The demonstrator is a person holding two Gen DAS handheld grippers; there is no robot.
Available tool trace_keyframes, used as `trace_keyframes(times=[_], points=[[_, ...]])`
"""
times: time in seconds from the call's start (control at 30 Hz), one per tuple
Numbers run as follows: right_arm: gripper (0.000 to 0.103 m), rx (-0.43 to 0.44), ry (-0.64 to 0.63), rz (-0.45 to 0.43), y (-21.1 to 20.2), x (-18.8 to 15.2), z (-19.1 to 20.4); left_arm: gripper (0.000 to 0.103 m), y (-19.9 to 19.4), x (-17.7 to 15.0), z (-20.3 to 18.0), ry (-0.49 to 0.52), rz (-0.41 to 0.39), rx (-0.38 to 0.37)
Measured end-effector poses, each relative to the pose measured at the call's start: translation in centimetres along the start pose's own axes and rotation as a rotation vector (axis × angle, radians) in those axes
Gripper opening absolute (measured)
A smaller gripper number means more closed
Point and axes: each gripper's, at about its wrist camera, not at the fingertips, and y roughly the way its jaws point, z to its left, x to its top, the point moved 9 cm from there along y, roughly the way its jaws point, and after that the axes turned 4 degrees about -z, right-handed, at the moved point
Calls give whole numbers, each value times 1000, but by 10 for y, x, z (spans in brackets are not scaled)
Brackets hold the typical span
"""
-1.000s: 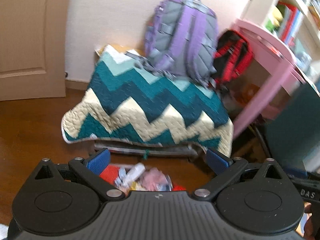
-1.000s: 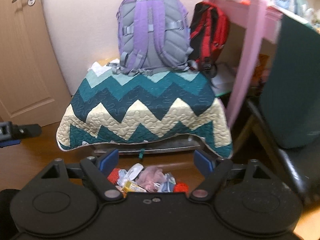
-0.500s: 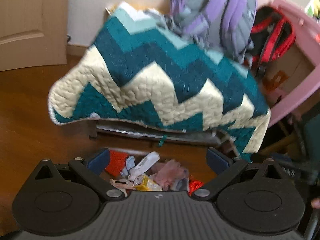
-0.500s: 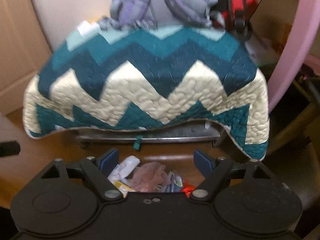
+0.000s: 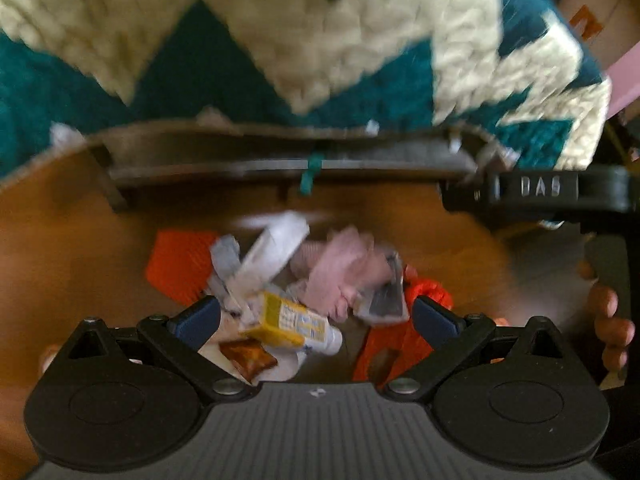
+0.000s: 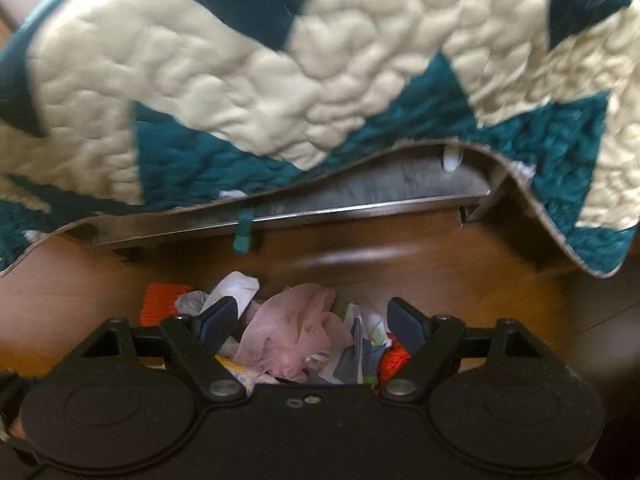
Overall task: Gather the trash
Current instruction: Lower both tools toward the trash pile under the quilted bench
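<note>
A pile of trash lies on the brown wooden floor in front of a low bench. In the left wrist view it holds a yellow carton, white crumpled paper, a pink tissue wad, an orange net piece and a brown wrapper. My left gripper hovers open just above the pile, jaws wide on either side of the carton. In the right wrist view my right gripper is open too, with the pink tissue between its fingers, not clamped.
A teal and cream zigzag quilt hangs over the low bench, whose metal rail runs just behind the pile. The right gripper's black body and a hand show at the right of the left wrist view.
Both grippers have dropped and moved forward toward the trash pile; the quilt now fills the upper view and the backpacks have left the frame. Both stay open.
</note>
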Motion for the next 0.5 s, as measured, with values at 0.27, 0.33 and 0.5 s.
trace_keyframes(times=[0.27,0.33,0.5], points=[[81,17,40,109,72,-11,9,102,64,-12,4,56,48,10],[80,21,60,139,84,-17,9,102,71,-11,15,38,54,13],[79,14,74,192,102,-33,8,102,95,13,39,33,34,18]])
